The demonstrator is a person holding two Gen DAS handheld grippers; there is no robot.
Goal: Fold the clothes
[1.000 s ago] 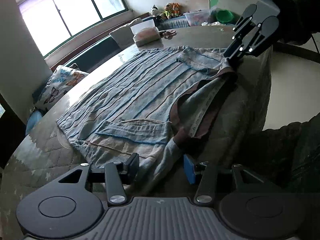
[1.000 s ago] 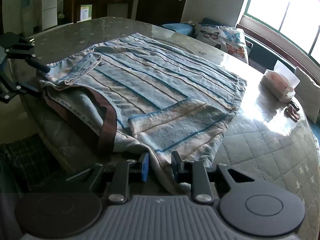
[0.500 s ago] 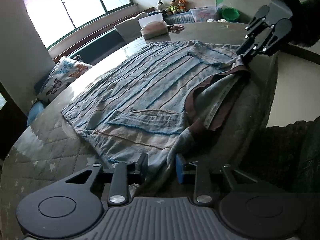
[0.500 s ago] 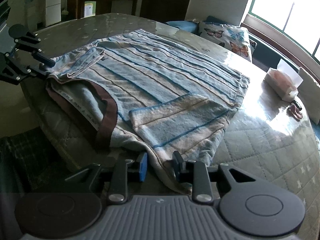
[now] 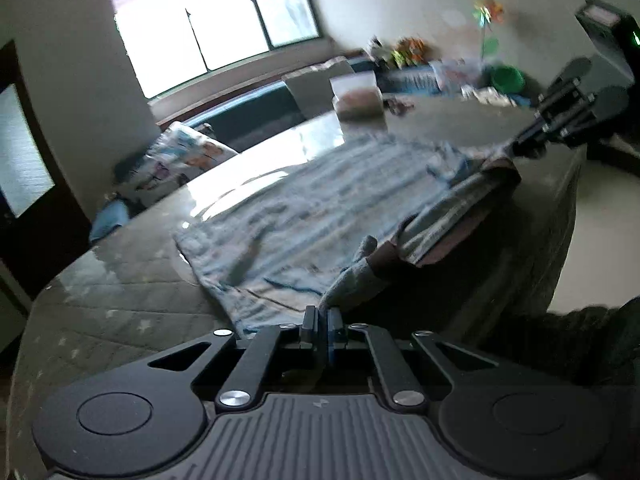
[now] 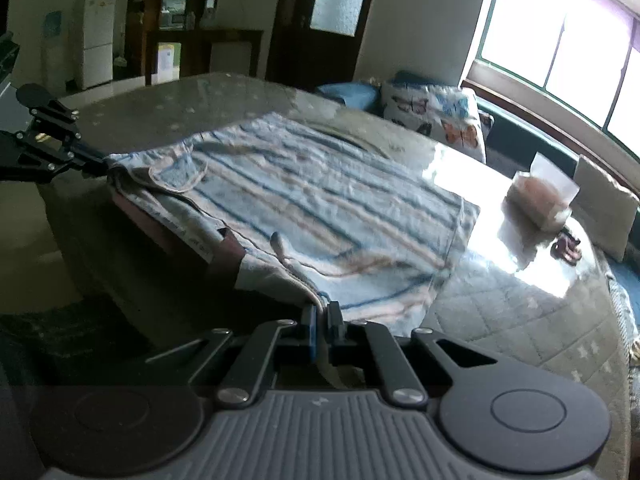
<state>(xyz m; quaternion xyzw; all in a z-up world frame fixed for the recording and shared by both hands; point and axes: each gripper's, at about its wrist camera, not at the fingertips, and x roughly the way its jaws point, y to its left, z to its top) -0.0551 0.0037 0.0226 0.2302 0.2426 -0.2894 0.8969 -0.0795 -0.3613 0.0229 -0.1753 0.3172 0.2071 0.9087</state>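
A blue striped garment [image 5: 320, 208] with a brown waistband [image 5: 460, 236] lies spread on the round table, its waist end hanging at the near edge. My left gripper [image 5: 322, 322] is shut on one waist corner of the garment. My right gripper [image 6: 320, 322] is shut on the other waist corner [image 6: 296, 276]. The right gripper also shows in the left wrist view [image 5: 524, 146] at the far corner, and the left gripper shows in the right wrist view [image 6: 94, 162] at the left. The garment [image 6: 320, 196] is stretched between them, its near edge lifted. The left wrist view is blurred.
The table [image 6: 500, 320] has a quilted cover under glass. A tissue box [image 6: 540, 200] and a small dark item [image 6: 566, 246] stand at its far side. A bench with a butterfly cushion [image 6: 436, 112] runs under the window. A person's dark clothing [image 5: 580, 344] is at the right.
Both grippers have closed on the waist corners of the garment. They have lifted, and the near edge of the garment has risen off the table edge.
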